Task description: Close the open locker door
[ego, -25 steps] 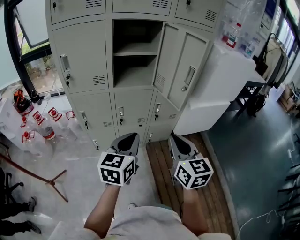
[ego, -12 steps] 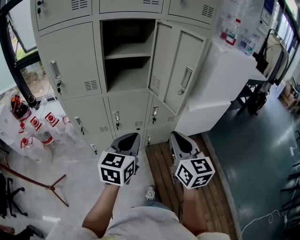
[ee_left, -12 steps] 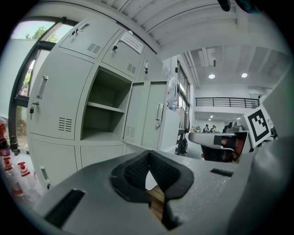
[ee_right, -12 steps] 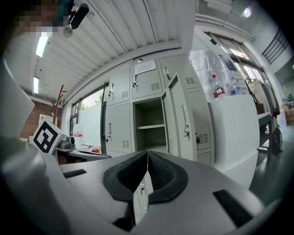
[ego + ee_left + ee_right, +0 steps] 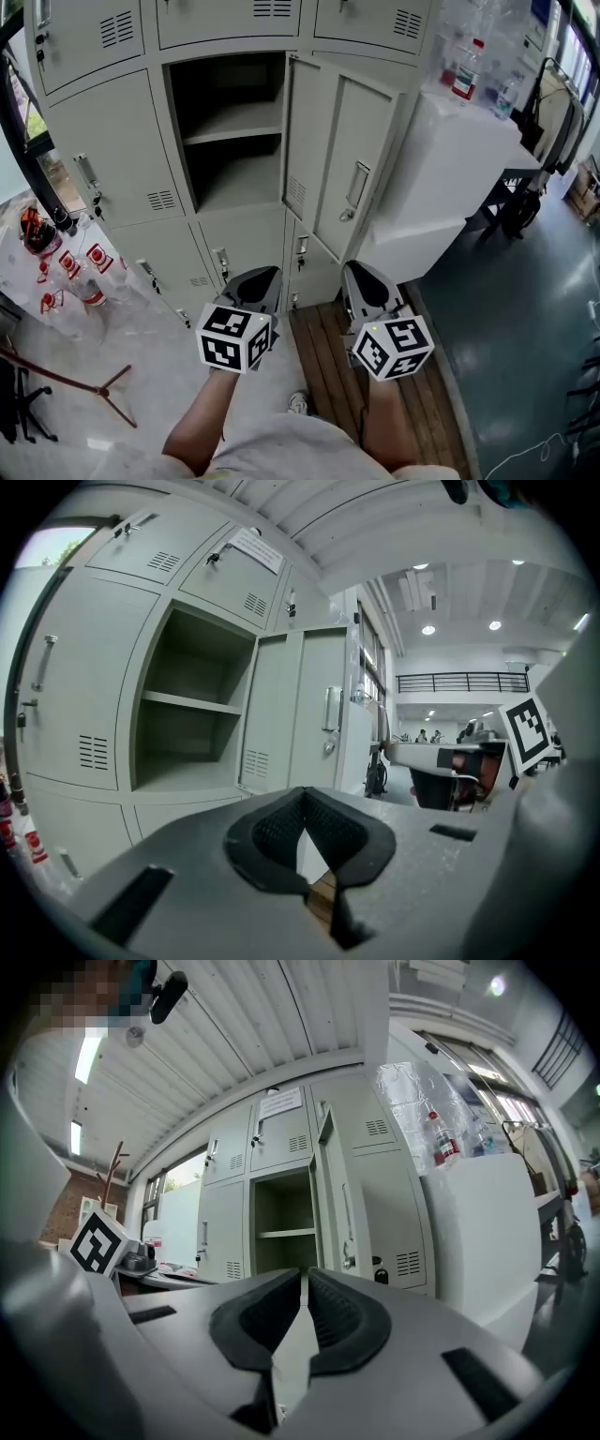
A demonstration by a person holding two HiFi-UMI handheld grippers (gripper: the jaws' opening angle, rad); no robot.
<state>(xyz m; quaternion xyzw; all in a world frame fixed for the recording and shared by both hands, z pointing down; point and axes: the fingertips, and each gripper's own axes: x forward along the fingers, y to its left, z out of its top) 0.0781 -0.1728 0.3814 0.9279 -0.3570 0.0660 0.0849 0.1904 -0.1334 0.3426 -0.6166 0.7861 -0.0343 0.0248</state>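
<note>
- Locker bank (image 5: 112, 141): grey steel units were stacked in rows ahead of the person. All but one in view were shut.
- Open compartment (image 5: 230, 141): it lay in the middle row, was split by one shelf, and appeared empty.
- Open locker door (image 5: 375, 131): it was hinged at the compartment's right side and swung out towards the person. It was seen nearly edge-on from the right gripper view. It was judged to be thin sheet steel, stiff and light, and free to swing on its hinges. The painted face was judged smooth and slippery, so a push was judged better than a grasp. That push was judged best placed on the flat panel near the free edge, where leverage is greatest.
- Left gripper (image 5: 258, 277): it was held low and well apart from the door. Its fingers were brought together with nothing between them.
- Right gripper (image 5: 362, 274): it was held below the door and not touching it. Its fingers were closed to a thin slit and held nothing.
- Handle (image 5: 356, 186): a small fitting sat near the free edge. It was judged a possible hooking point.
</note>
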